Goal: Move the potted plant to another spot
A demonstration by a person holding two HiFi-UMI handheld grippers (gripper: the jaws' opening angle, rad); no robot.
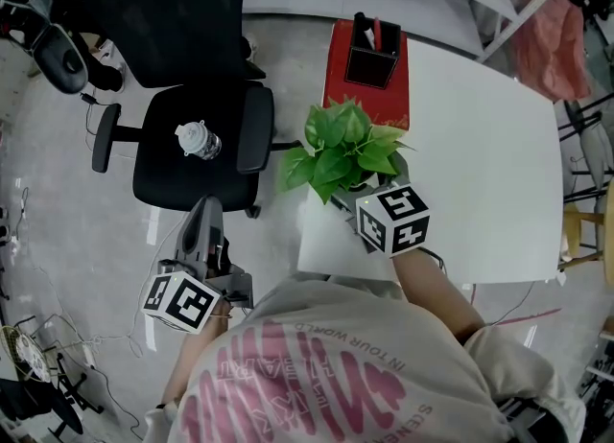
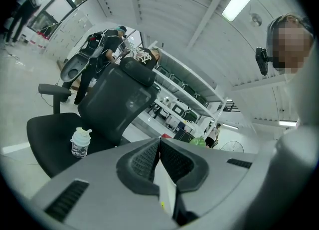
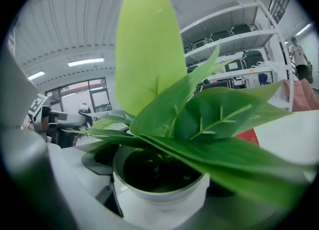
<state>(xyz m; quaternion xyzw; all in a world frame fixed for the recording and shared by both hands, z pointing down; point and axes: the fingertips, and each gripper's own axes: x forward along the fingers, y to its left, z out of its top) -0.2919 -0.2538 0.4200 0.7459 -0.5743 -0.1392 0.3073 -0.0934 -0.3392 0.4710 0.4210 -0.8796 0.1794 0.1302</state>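
Note:
The potted plant (image 1: pixel 343 149) has broad green leaves and a white pot (image 3: pixel 159 190); it stands over the near left corner of the white table (image 1: pixel 489 163). My right gripper (image 1: pixel 357 192) has its jaws on either side of the pot and is shut on it; the leaves hide most of the jaws. Whether the pot rests on the table or hangs just above it cannot be told. My left gripper (image 1: pixel 203 216) is held low beside the black office chair (image 1: pixel 197 149), away from the plant, its ribbed pads (image 2: pixel 144 162) pressed together with nothing between them.
A small plastic bottle (image 1: pixel 198 140) lies on the chair seat. On the table's far left lies a red folder (image 1: pixel 365 81) with a black pen holder (image 1: pixel 373 53) on it. Cables (image 1: pixel 38 355) lie on the floor at lower left. People and shelving stand further back in the room.

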